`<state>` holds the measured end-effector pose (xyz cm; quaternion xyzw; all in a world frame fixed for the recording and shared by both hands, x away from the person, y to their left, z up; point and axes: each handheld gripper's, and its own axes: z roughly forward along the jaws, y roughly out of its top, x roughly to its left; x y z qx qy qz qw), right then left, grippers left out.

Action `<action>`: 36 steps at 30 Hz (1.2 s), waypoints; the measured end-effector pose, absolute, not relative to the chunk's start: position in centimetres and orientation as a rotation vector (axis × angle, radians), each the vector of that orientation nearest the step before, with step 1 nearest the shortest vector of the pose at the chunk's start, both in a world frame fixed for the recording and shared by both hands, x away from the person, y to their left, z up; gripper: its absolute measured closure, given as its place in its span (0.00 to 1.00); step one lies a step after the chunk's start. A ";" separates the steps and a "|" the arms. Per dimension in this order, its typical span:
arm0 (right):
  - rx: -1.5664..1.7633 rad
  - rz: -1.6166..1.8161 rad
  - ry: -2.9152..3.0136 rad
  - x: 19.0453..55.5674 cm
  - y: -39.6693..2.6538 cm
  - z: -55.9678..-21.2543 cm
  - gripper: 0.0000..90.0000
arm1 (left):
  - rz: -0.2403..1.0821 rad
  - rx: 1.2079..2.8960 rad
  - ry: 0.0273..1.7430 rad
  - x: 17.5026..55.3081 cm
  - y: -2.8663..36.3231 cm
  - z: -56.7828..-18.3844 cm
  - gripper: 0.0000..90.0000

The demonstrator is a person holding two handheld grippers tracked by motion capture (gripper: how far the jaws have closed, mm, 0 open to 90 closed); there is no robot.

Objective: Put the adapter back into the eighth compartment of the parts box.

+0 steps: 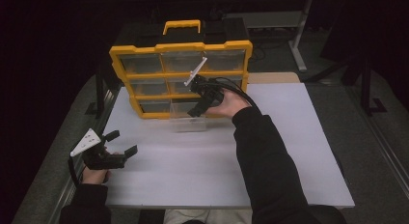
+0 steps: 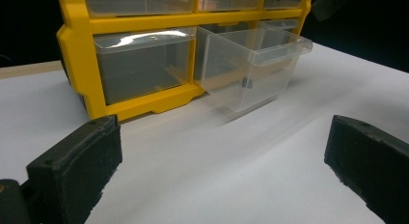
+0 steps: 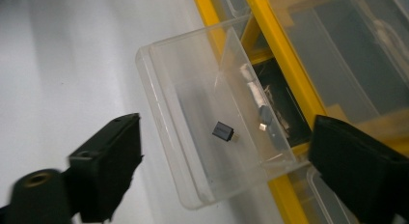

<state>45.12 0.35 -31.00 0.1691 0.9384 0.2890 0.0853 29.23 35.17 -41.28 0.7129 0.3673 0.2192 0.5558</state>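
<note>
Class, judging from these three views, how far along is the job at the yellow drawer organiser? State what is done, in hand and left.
Done: one clear drawer stands pulled out of the yellow organiser, with a small black part lying inside. In hand: the right gripper hovers open above that drawer, holding nothing. Left, probably: pushing the drawer back in. The left gripper waits open by the table's near edge.

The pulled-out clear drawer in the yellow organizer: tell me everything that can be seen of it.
The clear drawer is a see-through plastic bin with a flared lip along its front edge. It belongs to the bottom row, middle column of the yellow organizer and is pulled most of the way out over the white tabletop, its rear still in the slot. Inside lies one small black block. The right gripper hovers open above it, not touching.
</note>
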 end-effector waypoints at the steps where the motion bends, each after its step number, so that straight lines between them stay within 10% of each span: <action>1: 0.505 0.866 2.792 45.0 0.1 -30.9 0.04 | 0.517 1.683 0.867 29.2 35.2 -41.3 0.00; 36: 0.664 0.997 2.650 43.0 -7.5 -30.6 0.00 | 0.516 1.681 0.880 29.1 35.1 -41.4 0.00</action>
